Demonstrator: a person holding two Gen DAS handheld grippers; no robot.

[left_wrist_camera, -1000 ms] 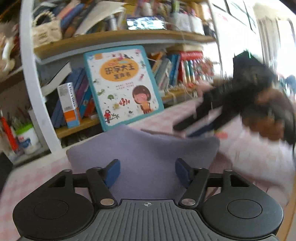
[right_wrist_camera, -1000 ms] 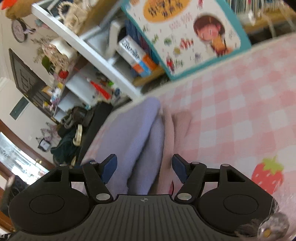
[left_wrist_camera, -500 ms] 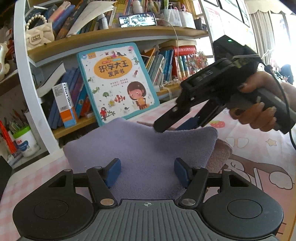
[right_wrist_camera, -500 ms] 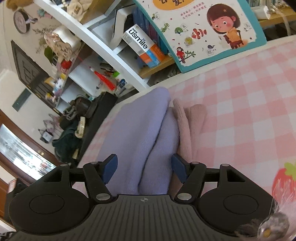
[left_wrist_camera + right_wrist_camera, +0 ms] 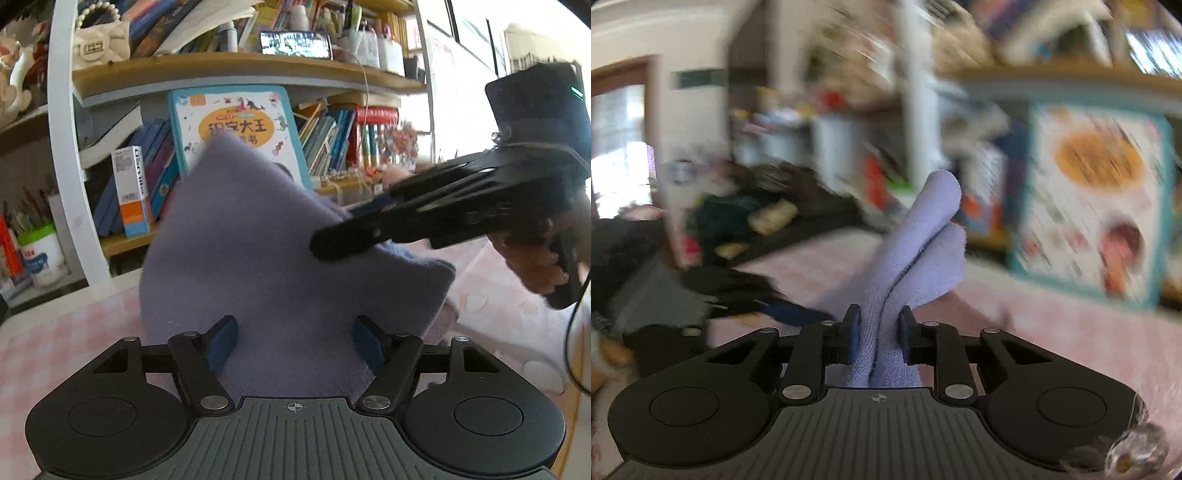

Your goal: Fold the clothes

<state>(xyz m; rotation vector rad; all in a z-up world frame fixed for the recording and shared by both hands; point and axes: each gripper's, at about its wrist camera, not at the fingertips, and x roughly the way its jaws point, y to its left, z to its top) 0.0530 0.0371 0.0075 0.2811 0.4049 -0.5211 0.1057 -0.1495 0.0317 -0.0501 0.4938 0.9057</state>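
Right hand-held gripper [image 5: 877, 339], near level, closes pinching the lavender cloth [image 5: 916, 266]; left hand-held gripper [image 5: 293, 343] opening.

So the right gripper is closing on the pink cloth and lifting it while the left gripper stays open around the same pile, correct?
Not quite. The right gripper is closing on the lavender knit garment, not a pink cloth; the right wrist view shows a lavender fold between its pads. The rest holds: the left gripper stands open, jaws still widening, with the garment between its fingers, and the garment's edge is raised.

Right gripper [image 5: 877, 339] jaws closing; left gripper [image 5: 293, 343] jaws opening.
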